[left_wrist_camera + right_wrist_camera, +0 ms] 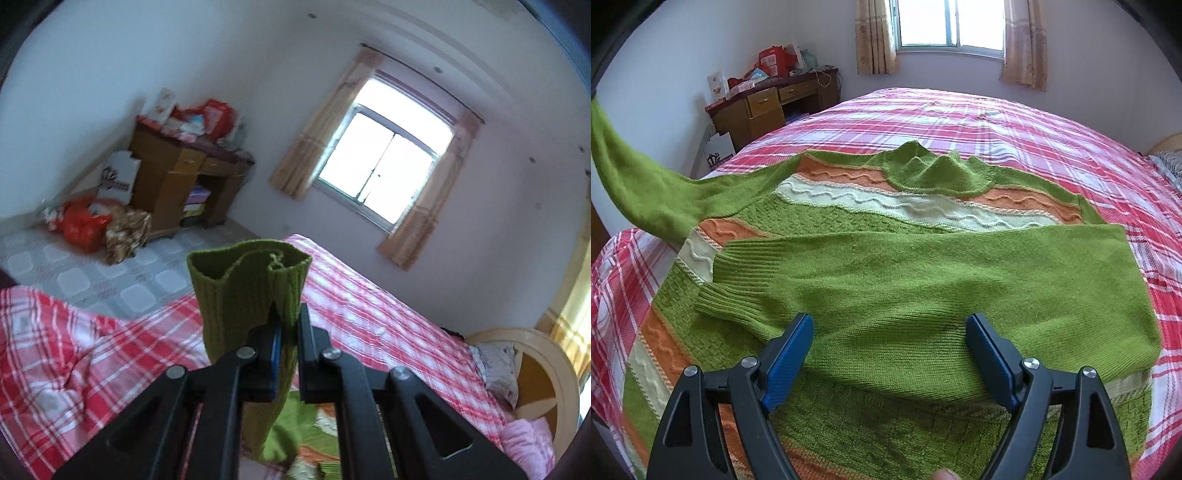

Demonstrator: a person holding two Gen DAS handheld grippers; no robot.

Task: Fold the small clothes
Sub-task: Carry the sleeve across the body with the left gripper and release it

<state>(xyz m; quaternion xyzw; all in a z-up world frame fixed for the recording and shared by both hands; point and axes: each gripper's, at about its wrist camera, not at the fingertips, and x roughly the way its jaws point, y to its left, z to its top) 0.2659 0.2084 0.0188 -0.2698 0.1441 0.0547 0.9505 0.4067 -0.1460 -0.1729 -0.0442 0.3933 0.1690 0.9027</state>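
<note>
Left to right: the left gripper, clamped on the ribbed cuff, lifts the sweater's left sleeve off the checked bedspread. The sweater lies flat, the other sleeve folded across it beneath the wide-open, empty right gripper. The knit looks soft, light and stretchy, so cuffs and hems probably offer the firmest hold.

home bedroom, plaid bed, curtained window
</note>
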